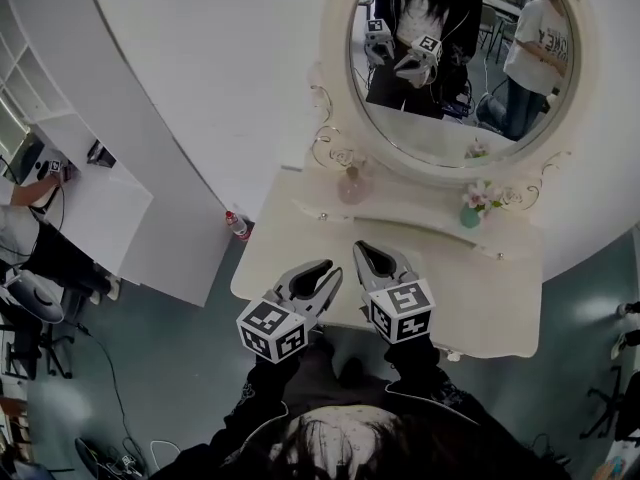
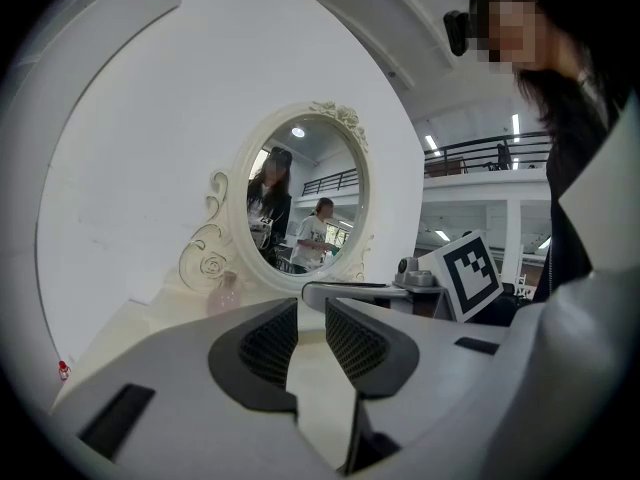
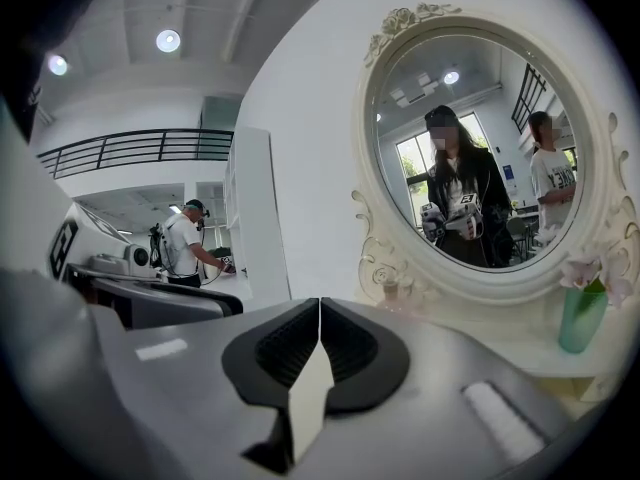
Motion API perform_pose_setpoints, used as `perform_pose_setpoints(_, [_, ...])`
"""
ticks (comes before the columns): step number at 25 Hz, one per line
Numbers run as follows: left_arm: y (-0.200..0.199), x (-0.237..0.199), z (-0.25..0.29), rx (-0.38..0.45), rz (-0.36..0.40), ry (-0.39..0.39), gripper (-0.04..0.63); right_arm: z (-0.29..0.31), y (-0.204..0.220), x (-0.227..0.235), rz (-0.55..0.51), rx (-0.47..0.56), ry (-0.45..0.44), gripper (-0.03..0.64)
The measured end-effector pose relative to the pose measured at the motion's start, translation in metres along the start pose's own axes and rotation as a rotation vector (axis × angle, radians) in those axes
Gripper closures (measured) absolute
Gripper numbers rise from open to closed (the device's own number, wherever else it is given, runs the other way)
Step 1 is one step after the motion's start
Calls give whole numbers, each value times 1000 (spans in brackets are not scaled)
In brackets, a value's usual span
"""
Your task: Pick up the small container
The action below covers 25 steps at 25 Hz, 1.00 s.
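Observation:
A small pink container (image 1: pixel 353 184) stands at the back of the white dressing table (image 1: pixel 500 303), under the left side of the oval mirror (image 1: pixel 455 88). Both grippers hover over the table's front edge, pointing toward the mirror and well short of the container. My left gripper (image 1: pixel 329 271) is shut with nothing between its jaws. My right gripper (image 1: pixel 364 251), beside it, is also shut and empty. The container (image 2: pixel 225 293) shows left of the jaws in the left gripper view. In the right gripper view the container (image 3: pixel 388 290) stands just right of the jaws' line.
A teal vase with pink flowers (image 1: pixel 472 211) stands at the table's back right. A red-capped bottle (image 1: pixel 237 226) sits on the floor by the table's left corner. A white partition (image 1: pixel 150 168) runs along the left, with a person (image 1: pixel 35 233) at a desk beyond it.

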<state>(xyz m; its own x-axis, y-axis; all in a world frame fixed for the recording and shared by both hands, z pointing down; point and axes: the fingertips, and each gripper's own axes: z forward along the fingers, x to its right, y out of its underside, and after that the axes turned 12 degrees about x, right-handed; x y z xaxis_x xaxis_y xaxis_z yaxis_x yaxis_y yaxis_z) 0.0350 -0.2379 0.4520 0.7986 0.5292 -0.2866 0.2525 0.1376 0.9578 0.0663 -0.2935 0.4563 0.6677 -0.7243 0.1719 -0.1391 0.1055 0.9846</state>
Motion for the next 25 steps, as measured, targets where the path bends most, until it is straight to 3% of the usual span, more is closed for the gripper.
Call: perform_pose_setpoints(25, [-16,-105,72,-81,-36,146,526,110,35,80,-26,-107,191,600])
